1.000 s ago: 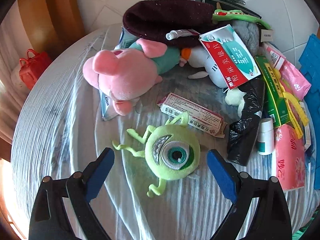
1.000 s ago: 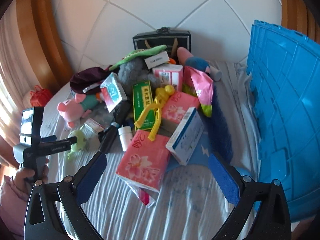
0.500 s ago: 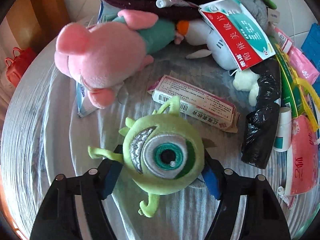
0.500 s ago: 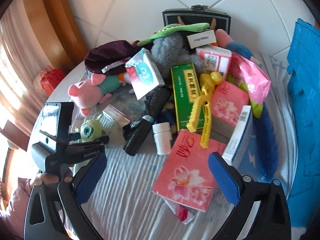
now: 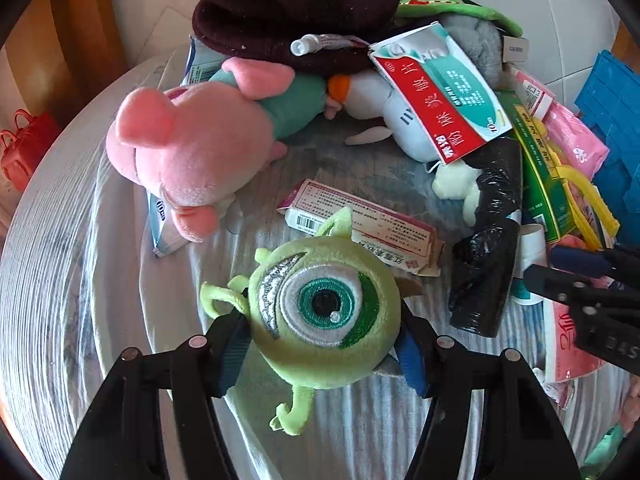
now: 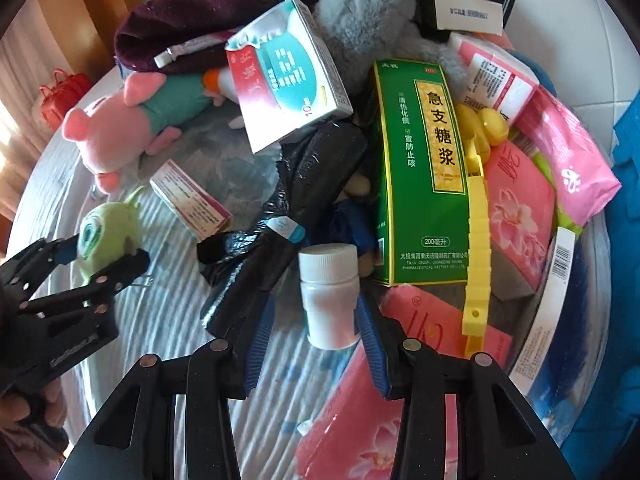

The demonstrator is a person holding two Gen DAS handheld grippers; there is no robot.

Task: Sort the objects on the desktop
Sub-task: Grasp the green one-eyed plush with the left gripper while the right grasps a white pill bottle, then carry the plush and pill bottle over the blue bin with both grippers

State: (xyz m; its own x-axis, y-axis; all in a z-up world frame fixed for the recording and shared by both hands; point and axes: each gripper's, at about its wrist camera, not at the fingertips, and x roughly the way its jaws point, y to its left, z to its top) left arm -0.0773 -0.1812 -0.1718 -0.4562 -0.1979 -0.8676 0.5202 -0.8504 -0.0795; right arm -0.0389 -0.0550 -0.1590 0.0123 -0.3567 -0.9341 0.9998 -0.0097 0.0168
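Left gripper (image 5: 322, 344) closing, 2 blue pads pressed on the green one-eyed plush (image 5: 324, 312), low on the striped bedcover (image 5: 60, 280). Right gripper (image 6: 316, 336) closing around the capped white bottle (image 6: 330, 296) — right pad touching, left pad just short; contents not visible. Blue crate (image 5: 608, 120) at the far right edge, inside hidden. Shown by right wrist only: green syrup box (image 6: 424, 168) front, yellow clip (image 6: 478, 240) — by left wrist only, the plush's embroidered eye
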